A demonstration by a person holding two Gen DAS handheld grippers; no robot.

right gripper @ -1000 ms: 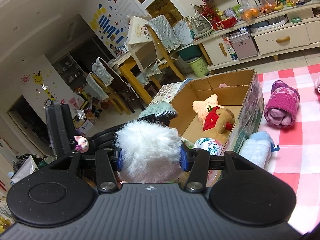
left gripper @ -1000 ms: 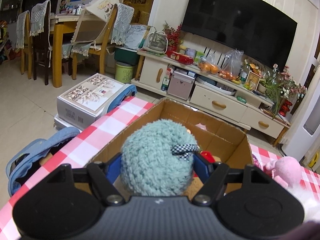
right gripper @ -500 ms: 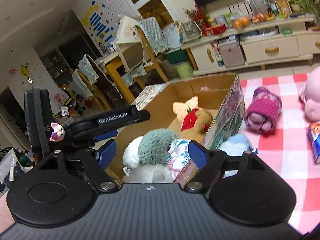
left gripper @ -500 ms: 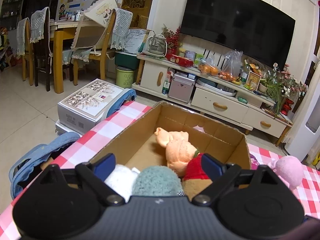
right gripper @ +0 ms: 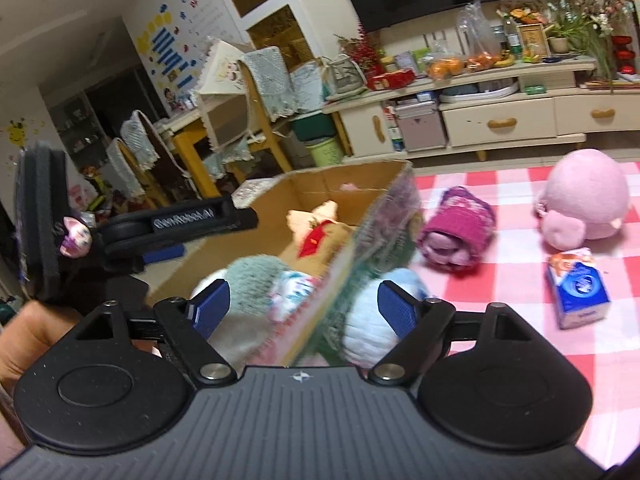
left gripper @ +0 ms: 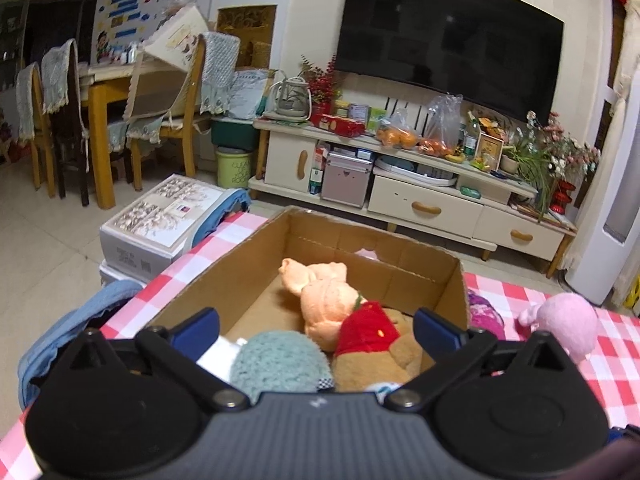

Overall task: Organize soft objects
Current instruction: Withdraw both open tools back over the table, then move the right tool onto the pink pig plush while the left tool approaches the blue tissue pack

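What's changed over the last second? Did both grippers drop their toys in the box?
Yes. The left gripper let go of the teal toy and the right gripper let go of the white fluffy toy; both toys now lie at the near end of the box. Both grippers' jaws have just been opening and grip nothing. The bear, pink plush and magenta toy stayed put.

Dark television (left gripper: 448, 44) above cream cabinet (left gripper: 424, 208), wooden chairs (left gripper: 168, 120), possibly a tissue pack (right gripper: 578, 288) on checked cloth (right gripper: 520, 264)

Both grippers being held wide open
Left gripper (left gripper: 316, 330) and right gripper (right gripper: 304, 310) being angled downward, jaws just opened, nothing gripped.
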